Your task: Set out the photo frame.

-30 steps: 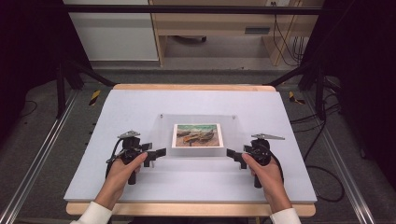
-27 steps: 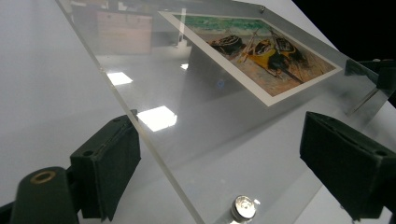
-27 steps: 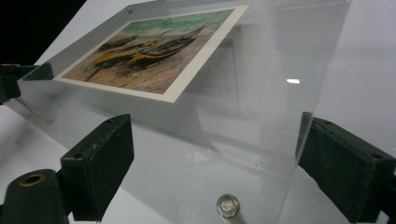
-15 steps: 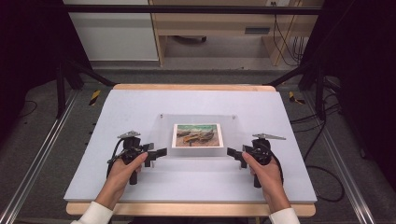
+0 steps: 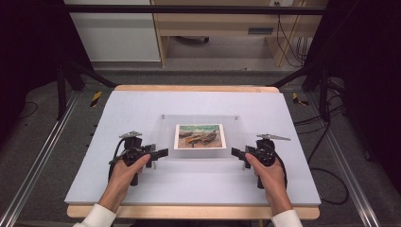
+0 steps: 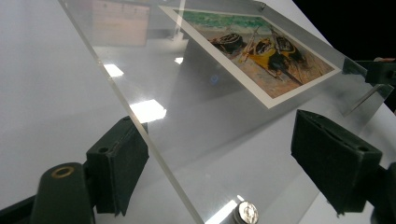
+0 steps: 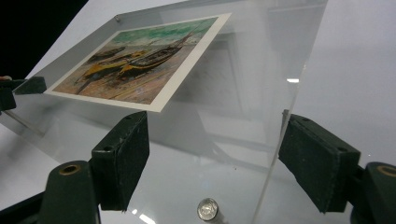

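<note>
At the left of the high view the left gripper lies low on the table, held in the person's left hand, its tips at the near left corner of the clear acrylic frame; in the left gripper view the frame's corner runs between the two black pads, one pad right against its edge and the other standing apart from the sheet; its jaws have just been closing, with the corner between them, yet they are released for now, not clamped. A bright metal standoff sits at that corner, close to the camera.

In the middle the frame lies flat on the pale table, about at its centre, with the print of beached boats sandwiched inside; it is not lifted at all (both long edges look level with the surface, as far as the high view tells).

At the right the right gripper, in the right hand, mirrors the other at the near right corner; in the right gripper view the frame's corner stands between the pads, one under the sheet's face as seen and the other just beside its edge; these jaws too have just been closing around the corner and do not yet press on it; another standoff shows at the bottom.

So the approach looks done on both sides; my judgement is that the pinch itself, then any lift or shift of the frame, is all left to do.
</note>
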A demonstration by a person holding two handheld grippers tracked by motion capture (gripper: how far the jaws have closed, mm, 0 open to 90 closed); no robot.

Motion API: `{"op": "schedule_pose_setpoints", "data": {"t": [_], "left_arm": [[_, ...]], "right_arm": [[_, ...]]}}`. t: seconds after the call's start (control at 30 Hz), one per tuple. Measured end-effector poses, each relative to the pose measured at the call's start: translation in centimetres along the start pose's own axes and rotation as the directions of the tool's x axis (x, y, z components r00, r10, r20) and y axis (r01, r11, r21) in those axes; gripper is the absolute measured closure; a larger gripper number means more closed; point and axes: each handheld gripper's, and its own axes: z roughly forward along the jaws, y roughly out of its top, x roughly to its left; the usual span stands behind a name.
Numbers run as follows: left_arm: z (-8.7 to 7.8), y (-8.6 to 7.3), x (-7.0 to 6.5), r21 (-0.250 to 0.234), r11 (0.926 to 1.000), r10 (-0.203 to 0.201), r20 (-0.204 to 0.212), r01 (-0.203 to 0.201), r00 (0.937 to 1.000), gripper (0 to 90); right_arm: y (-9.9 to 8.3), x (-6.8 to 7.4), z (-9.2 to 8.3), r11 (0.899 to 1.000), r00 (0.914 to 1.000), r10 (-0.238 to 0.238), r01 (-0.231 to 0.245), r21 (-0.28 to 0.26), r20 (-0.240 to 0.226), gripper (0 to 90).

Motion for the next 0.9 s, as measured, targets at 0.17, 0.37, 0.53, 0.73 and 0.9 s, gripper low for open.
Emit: {"op": "schedule_pose_setpoints", "data": {"t": [0.17, 0.37, 0.53, 0.73, 0.9], "left_arm": [[0.4, 0.6, 0.2, -0.037, 0.9991, 0.022, -0.019, -0.022, 0.9996, 22.8], [0.3, 0.6, -0.1, -0.042, 0.998, 0.047, -0.036, -0.049, 0.9982, 23.2], [0.0, 0.5, -0.5, -0.049, 0.9969, 0.059, -0.053, -0.062, 0.9969, 25.0], [-0.5, 0.2, -0.6, -0.063, 0.996, 0.061, -0.055, -0.064, 0.9967, 29.9], [-1.0, 0.0, -0.8, -0.075, 0.995, 0.062, -0.061, -0.066, 0.9962, 34.2]], "right_arm": [[0.4, 0.0, 0.0, 1.0, 0.9996, -0.022, 0.022, -0.012, 0.018, 27.6], [0.7, -0.1, 0.0, 0.998, 0.9981, -0.055, 0.056, -0.035, 0.028, 28.8], [0.4, 0.1, -0.4, 0.995, 0.9956, -0.088, 0.09, -0.051, 0.033, 29.6], [0.0, 0.3, -0.8, 0.991, 0.9926, -0.114, 0.117, -0.064, 0.04, 31.5], [-0.3, 0.6, -1.3, 0.987, 0.9891, -0.14, 0.143, -0.071, 0.046, 33.3]]}}
